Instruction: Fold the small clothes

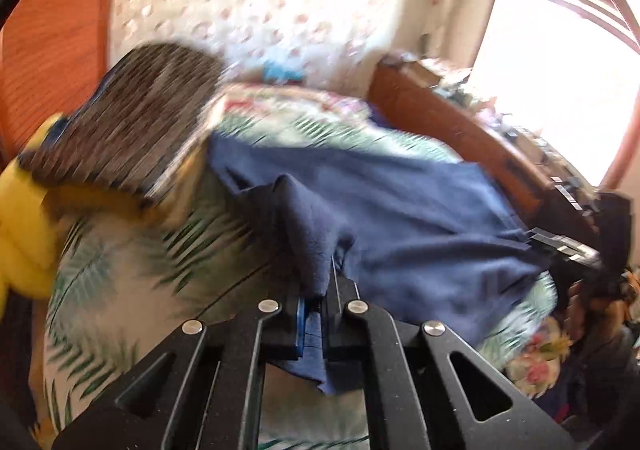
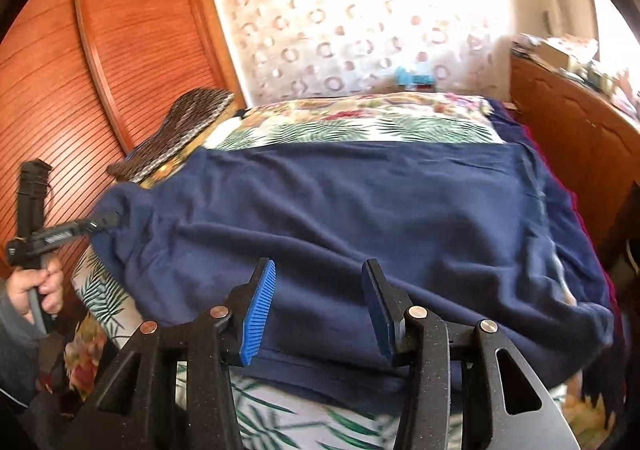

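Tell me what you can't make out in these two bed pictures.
- Navy garment: its type; lies bunched, near hem behind right gripper.
- Cloth corner pinched by left gripper: folded over itself.
- Brown patterned item: motion-blurred, left view.
- Dresser clutter: overexposed by window glare.

Sunlit window [image 1: 560, 62], patterned wallpaper [image 2: 360, 26]

Left wrist view: we look forward and down along the left gripper [image 1: 316, 314], close over the navy cloth [image 1: 400, 210] on the bed [image 1: 120, 290], window at right. Right wrist view: we face the same cloth [image 2: 360, 202] and bed [image 2: 360, 126] toward the patterned wall [image 2: 360, 30]. Both views share cloth, bed and wall.
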Demonstrator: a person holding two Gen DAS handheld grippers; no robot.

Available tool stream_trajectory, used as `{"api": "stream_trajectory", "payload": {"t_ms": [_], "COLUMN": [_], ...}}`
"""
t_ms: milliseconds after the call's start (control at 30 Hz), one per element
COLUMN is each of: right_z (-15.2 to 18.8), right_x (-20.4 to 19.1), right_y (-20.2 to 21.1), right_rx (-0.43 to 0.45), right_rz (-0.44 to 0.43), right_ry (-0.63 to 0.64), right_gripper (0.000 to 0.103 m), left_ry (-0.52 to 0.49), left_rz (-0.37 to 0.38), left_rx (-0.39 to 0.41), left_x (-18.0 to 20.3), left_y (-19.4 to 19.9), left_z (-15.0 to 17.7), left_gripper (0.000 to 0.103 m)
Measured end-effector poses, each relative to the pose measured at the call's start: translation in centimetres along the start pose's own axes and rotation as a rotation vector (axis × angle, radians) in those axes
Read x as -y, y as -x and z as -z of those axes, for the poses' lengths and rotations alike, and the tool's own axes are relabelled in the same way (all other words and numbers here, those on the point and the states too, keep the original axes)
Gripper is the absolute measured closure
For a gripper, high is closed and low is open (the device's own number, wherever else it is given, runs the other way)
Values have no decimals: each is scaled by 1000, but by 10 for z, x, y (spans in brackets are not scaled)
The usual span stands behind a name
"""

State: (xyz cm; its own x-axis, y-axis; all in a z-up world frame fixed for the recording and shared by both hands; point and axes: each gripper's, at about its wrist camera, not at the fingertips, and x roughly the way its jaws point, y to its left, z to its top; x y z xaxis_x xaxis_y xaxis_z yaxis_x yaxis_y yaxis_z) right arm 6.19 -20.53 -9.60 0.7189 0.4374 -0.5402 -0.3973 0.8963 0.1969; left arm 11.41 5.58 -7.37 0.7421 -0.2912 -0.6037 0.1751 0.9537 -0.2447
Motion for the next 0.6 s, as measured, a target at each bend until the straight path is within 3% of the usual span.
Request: {"api": "stream_trajectory", "payload": {"t_ms": [300,600], "right_z": [20,41], "right_x": [46,50], "right_y": [49,78], "right_rx": [50,93], "right_rz": [107,155], "right_ry": [-84,-142], "right_gripper": [56,56], "left_ry": [-181,-340], "left_rz": [201,376], "left_rx": [18,-27], "left_x": [117,232], "left_y": [-39,-69], "left_z": [-65,-90], "left_gripper": [98,98]}}
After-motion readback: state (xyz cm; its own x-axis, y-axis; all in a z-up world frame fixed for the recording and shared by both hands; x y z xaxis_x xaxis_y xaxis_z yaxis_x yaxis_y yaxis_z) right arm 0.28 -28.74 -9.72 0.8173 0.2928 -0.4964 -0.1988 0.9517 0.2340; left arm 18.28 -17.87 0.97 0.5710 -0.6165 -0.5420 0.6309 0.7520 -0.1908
